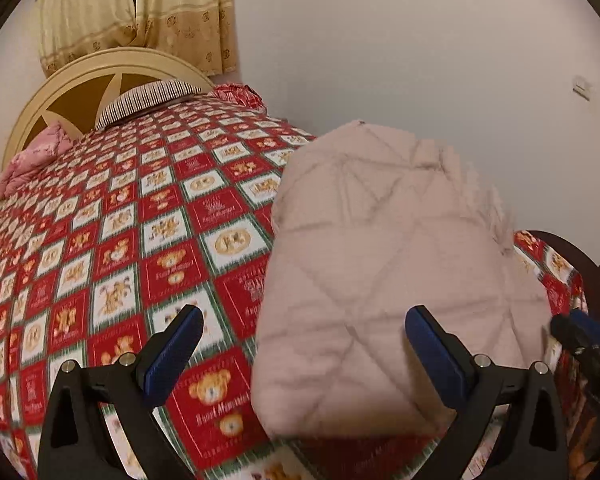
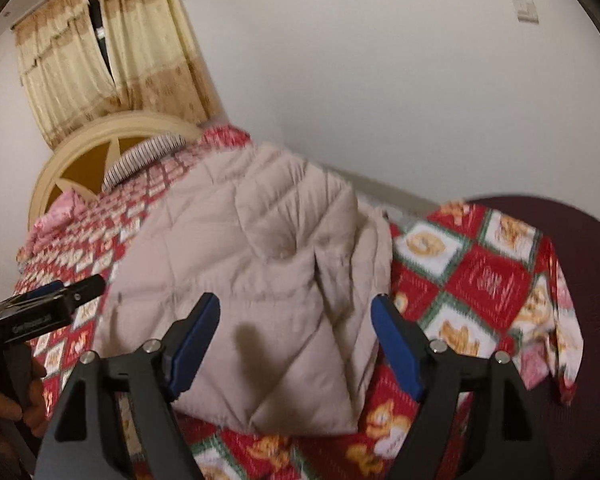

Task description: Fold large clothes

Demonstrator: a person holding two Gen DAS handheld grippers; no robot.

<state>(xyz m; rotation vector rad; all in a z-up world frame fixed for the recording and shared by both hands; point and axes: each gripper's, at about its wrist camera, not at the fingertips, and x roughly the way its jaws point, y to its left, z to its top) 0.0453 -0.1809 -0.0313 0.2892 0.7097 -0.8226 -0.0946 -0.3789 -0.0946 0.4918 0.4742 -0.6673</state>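
Note:
A pale beige quilted jacket (image 1: 380, 248) lies folded in a thick bundle on the bed, near the foot end and the wall side. My left gripper (image 1: 304, 320) hangs open above its near left edge, with nothing between the pads. In the right wrist view the jacket (image 2: 260, 256) fills the middle, hood part on top. My right gripper (image 2: 296, 304) stands open over its near end, and the pads do not press on the cloth. The left gripper (image 2: 60, 296) shows at the left edge, a hand (image 2: 16, 396) on its handle. The right gripper (image 1: 580, 332) peeks in at the right edge.
The bedspread (image 1: 140, 240) is red and white checks with teddy bears. At the head stand a cream headboard (image 1: 100, 76), a striped pillow (image 1: 148, 98) and a pink quilt (image 1: 32, 160). Curtains (image 1: 140, 12) hang behind. A dark footboard (image 2: 580, 260) bounds the right.

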